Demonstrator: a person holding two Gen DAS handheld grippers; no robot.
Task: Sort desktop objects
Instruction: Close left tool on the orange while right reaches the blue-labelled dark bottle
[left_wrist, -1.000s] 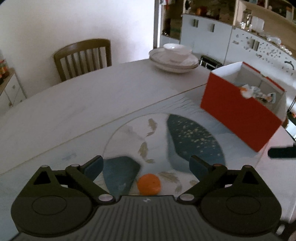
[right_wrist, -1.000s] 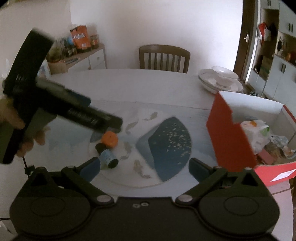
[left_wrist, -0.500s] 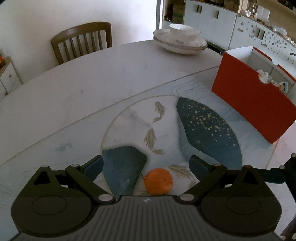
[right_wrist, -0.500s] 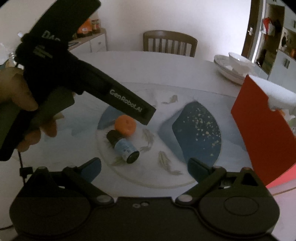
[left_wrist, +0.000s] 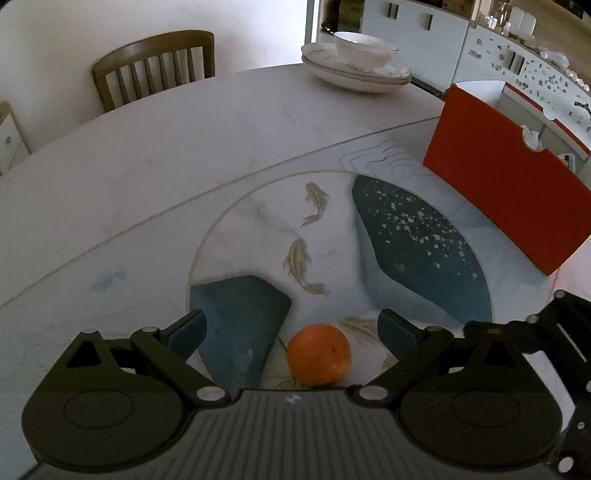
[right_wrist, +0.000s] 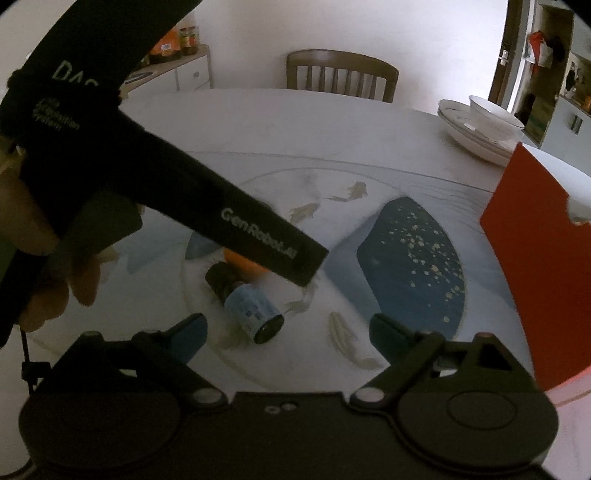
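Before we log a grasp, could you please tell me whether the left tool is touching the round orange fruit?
Apart. The left wrist view shows the left tool open, with bare tabletop between each blue pad and the round orange fruit.

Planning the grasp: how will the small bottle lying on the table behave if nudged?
The bottle lies on its side and looks round, so it would probably roll. It looks small, likely light. It lies close to the orange, which may block rolling that way.

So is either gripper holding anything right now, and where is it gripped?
Nothing is held. The left gripper is open around the orange without touching it; the right gripper is open above the small bottle.
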